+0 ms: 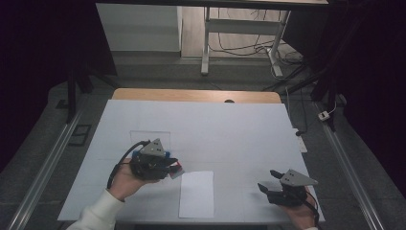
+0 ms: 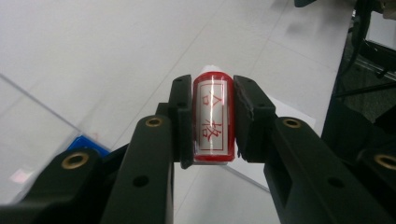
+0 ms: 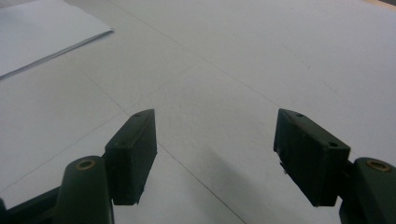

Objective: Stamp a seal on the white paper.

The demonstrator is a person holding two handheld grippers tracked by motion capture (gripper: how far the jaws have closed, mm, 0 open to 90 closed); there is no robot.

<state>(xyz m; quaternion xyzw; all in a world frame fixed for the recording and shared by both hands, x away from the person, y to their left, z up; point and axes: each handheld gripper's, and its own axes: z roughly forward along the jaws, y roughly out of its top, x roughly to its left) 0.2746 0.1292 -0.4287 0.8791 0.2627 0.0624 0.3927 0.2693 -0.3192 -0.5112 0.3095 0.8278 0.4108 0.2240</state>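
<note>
We have the left gripper [image 2: 212,122] clamped on a red stamp [image 2: 213,122], one black pad pressed to each side of it, and its rectangular face with red characters is turned toward the left gripper view. From the high view, that stamp [image 1: 176,168] pokes out of the left gripper [image 1: 168,165] just above the table [image 1: 230,129], close to the upper left corner of the sheet of paper [image 1: 197,194]. One stamp, one sheet, two grippers. Something blue [image 2: 86,143] shows beneath the left gripper; we cannot tell whether it is a container or what it holds. Over on the right, the right gripper [image 3: 215,158] hovers with its jaws spread wide, nothing between them, just bare white table below, and the sheet [image 3: 44,32] lies well off to its side.
</note>
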